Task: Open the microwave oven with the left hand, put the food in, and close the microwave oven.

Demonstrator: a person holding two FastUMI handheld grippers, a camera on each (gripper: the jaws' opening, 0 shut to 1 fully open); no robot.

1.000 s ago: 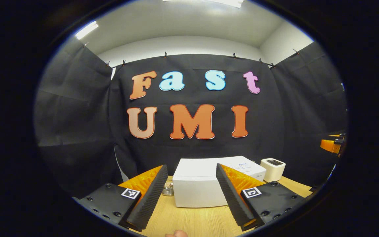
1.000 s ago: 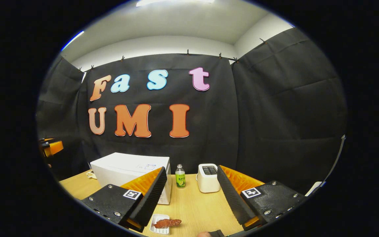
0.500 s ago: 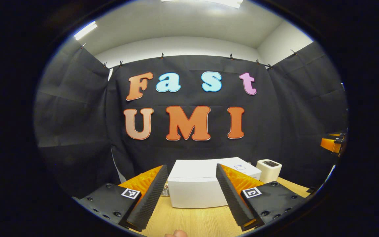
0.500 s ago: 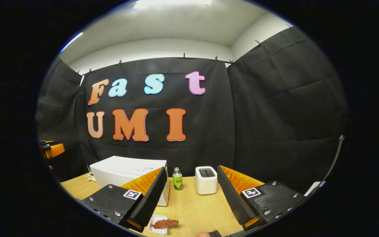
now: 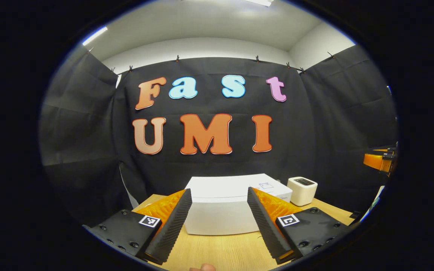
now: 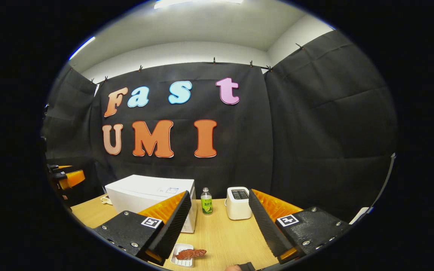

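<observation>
Both claws empty, fingers apart: left claw (image 5: 217, 226) faces the closed white microwave (image 5: 220, 210) on the surface (image 5: 220, 252); door likely stiff, pull at its edge; food (image 6: 188, 253) in small tray (image 6: 177, 259) below right claw (image 6: 217, 226), light, fragile.

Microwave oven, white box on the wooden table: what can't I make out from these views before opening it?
- White box-shaped microwave oven: door handle indiscernible, left gripper view; left gripper covers both front edges.
- Reddish-brown food on small white tray: tray's left end hidden, right gripper view, behind right gripper.
- Green bottle: label too small.
</observation>
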